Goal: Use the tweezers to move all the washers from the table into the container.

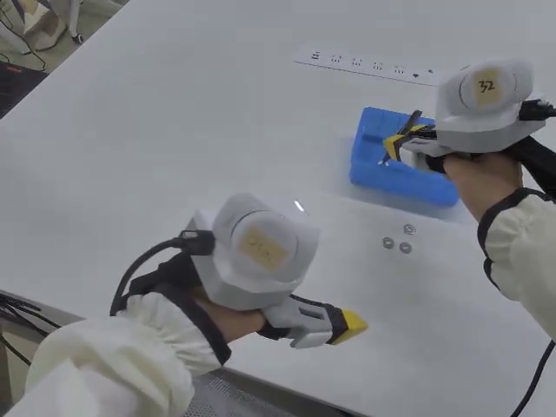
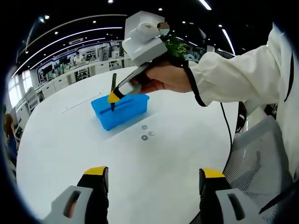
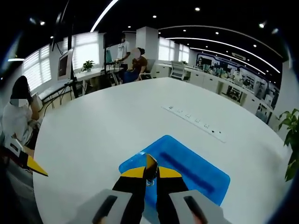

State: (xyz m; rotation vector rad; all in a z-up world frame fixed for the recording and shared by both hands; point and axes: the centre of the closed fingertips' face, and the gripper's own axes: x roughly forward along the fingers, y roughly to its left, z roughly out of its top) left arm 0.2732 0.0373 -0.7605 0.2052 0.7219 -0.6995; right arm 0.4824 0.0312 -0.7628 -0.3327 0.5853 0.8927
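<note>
This is looking like an open-plan office: people (image 3: 17, 116) are sitting at desks (image 3: 93, 73) with a monitor (image 3: 63, 65) under ceiling light strips (image 3: 106, 13).

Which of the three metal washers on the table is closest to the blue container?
The top metal washer in the head view, just below the blue plastic container; the other two washers sit side by side farther off.

Bright, even light; warped fisheye edges
</note>
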